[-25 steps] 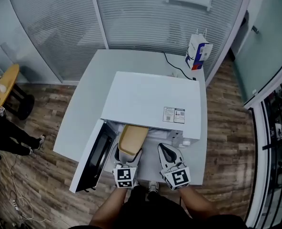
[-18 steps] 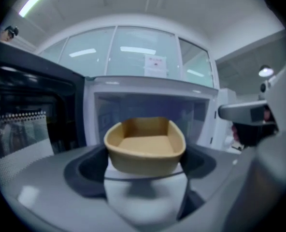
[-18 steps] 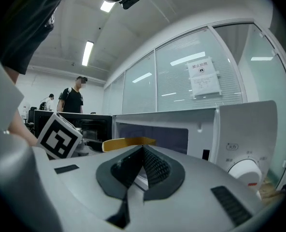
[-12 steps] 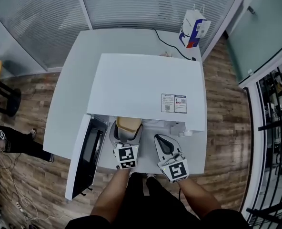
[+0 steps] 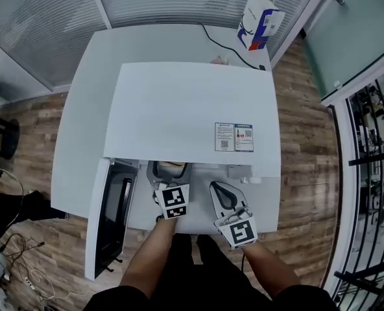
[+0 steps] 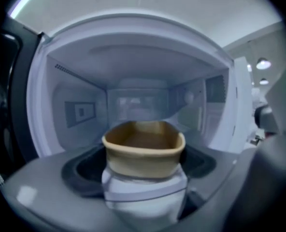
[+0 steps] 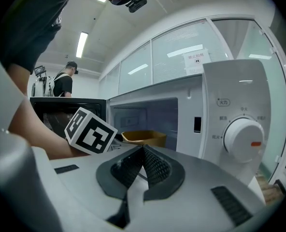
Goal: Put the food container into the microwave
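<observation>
A tan food container (image 6: 144,148) sits in my left gripper (image 5: 166,177), which is shut on it and holds it at the mouth of the white microwave (image 5: 192,112). In the head view only a sliver of the container (image 5: 172,166) shows under the microwave's top edge. The microwave's cavity (image 6: 138,100) lies straight behind the container. From the right gripper view the container (image 7: 144,137) shows inside the opening. My right gripper (image 5: 226,198) hangs in front of the control panel, shut with nothing in it, its pads (image 7: 150,166) pressed together.
The microwave door (image 5: 109,219) stands swung open to the left. A white dial (image 7: 243,139) is on the panel at the right. The microwave rests on a white table (image 5: 82,102); a blue and white bag (image 5: 258,18) and a black cable (image 5: 226,44) lie at the back.
My left gripper has carried the container forward, so most of it is now hidden under the microwave's top. The right gripper has stayed in place.
</observation>
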Demonstrator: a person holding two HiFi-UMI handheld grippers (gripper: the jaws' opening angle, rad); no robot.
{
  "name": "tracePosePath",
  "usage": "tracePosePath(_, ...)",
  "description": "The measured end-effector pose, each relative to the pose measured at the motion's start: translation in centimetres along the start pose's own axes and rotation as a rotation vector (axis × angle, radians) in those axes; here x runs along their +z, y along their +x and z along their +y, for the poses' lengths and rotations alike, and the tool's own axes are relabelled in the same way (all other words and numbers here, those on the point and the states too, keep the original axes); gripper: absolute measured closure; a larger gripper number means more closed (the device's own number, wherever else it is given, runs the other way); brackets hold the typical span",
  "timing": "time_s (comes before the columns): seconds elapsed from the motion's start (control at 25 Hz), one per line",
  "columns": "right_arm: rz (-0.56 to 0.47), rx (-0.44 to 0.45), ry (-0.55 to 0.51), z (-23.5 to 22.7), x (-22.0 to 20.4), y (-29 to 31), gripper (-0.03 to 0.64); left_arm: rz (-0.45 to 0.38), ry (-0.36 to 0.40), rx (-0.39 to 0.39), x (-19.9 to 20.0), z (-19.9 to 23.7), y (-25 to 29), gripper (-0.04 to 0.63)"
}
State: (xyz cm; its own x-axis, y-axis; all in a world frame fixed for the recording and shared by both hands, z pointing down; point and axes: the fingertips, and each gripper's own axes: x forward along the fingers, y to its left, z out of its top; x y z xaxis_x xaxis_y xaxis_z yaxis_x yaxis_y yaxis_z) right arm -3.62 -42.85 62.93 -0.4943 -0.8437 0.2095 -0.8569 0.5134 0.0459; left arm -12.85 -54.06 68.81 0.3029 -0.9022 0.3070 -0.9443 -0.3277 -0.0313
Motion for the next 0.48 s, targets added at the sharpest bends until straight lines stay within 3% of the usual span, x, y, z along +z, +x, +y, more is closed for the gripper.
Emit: tracePosePath(0.48, -0.021, -0.007, -0.006, 0.3, 1.0, -1.0, 0.611, 0.062, 0.011, -0.024, -1.8, -0.8, -2.2, 0.072)
